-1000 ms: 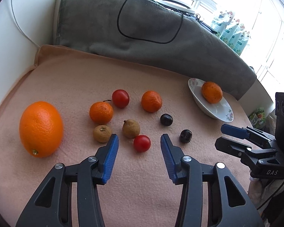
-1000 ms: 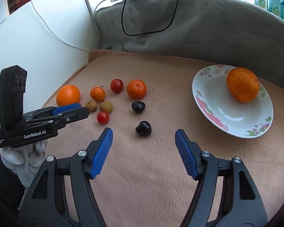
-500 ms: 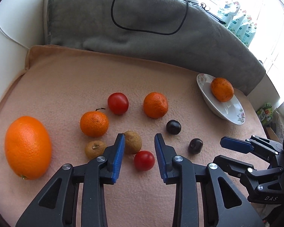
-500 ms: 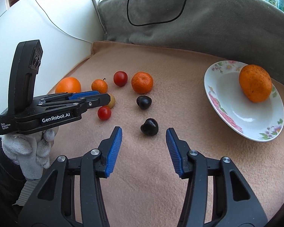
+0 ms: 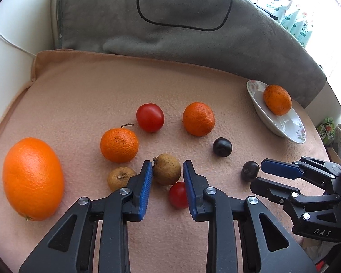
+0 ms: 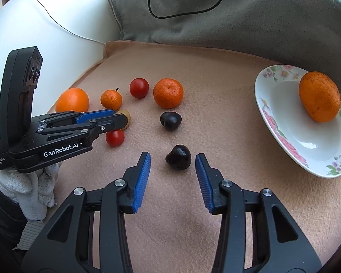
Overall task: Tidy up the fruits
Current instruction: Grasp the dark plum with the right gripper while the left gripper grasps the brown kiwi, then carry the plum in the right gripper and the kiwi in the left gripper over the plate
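My left gripper (image 5: 167, 162) is shut on a brown longan (image 5: 166, 169) lying on the pink blanket (image 5: 79, 91), with a small red tomato (image 5: 177, 194) just below its right finger. In the right wrist view, the left gripper (image 6: 120, 116) shows side-on with the longan (image 6: 126, 119) at its tips. My right gripper (image 6: 172, 155) straddles a dark cherry (image 6: 178, 160); its jaws are closing, and gaps remain on both sides of the cherry. A flowered white plate (image 6: 295, 118) at the right holds one mandarin (image 6: 319, 100).
Around the longan lie a second longan (image 5: 120, 177), two mandarins (image 5: 119, 144) (image 5: 199, 118), a larger tomato (image 5: 150, 117), another dark cherry (image 5: 222, 146) and a big orange (image 5: 33, 178). A grey cushion (image 5: 193, 34) with a black cable bounds the back. A white-gloved hand (image 6: 34, 188) holds the left gripper.
Both grippers moved forward and down while narrowing. The left one passed over the small tomato and closed around the longan. The right one's fingers came level with the near cherry.
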A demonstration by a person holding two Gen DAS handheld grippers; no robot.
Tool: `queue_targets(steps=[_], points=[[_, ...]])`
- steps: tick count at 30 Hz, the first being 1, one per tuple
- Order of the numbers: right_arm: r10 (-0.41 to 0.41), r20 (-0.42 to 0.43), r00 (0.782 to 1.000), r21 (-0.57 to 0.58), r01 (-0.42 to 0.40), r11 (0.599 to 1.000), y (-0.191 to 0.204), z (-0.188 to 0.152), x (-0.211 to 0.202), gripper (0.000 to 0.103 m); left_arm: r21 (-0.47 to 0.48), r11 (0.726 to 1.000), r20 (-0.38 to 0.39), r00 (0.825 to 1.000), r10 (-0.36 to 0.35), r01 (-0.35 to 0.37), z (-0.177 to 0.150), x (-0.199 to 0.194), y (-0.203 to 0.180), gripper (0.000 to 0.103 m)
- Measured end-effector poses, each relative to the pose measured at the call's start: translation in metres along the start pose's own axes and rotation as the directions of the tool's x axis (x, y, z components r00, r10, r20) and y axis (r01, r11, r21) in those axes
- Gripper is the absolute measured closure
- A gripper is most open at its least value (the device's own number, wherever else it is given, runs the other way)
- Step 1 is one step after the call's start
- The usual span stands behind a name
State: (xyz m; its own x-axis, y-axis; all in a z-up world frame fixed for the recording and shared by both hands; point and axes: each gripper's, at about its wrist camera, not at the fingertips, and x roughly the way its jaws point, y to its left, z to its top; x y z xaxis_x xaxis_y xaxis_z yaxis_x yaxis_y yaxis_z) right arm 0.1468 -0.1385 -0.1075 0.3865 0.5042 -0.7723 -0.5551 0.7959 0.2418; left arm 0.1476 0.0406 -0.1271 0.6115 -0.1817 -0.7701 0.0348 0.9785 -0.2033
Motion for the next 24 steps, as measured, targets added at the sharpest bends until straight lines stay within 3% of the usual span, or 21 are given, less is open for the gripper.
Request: queue_targets(steps=[9, 15, 24], points=[[-0.008, -0.022, 1.0, 0.004, 0.008, 1.0, -0.003, 0.001, 0.011, 0.066, -0.016, 1.0, 0.005, 1.0, -0.02, 0.02, -0.001, 0.0, 0.004, 0.079], [-0.009, -0.03, 0.999, 0.013, 0.01, 1.0, -0.006, 0.001, 0.015, 0.076, -0.024, 0.999, 0.01, 1.0, -0.027, 0.027, 0.0, -0.001, 0.006, 0.079], [-0.003, 0.002, 1.0, 0.039, 0.002, 0.999, -0.009, 0.0, 0.005, 0.077, -0.022, 0.999, 0.042, 0.998, -0.041, 0.042, 0.001, -0.015, 0.002, 0.079]])
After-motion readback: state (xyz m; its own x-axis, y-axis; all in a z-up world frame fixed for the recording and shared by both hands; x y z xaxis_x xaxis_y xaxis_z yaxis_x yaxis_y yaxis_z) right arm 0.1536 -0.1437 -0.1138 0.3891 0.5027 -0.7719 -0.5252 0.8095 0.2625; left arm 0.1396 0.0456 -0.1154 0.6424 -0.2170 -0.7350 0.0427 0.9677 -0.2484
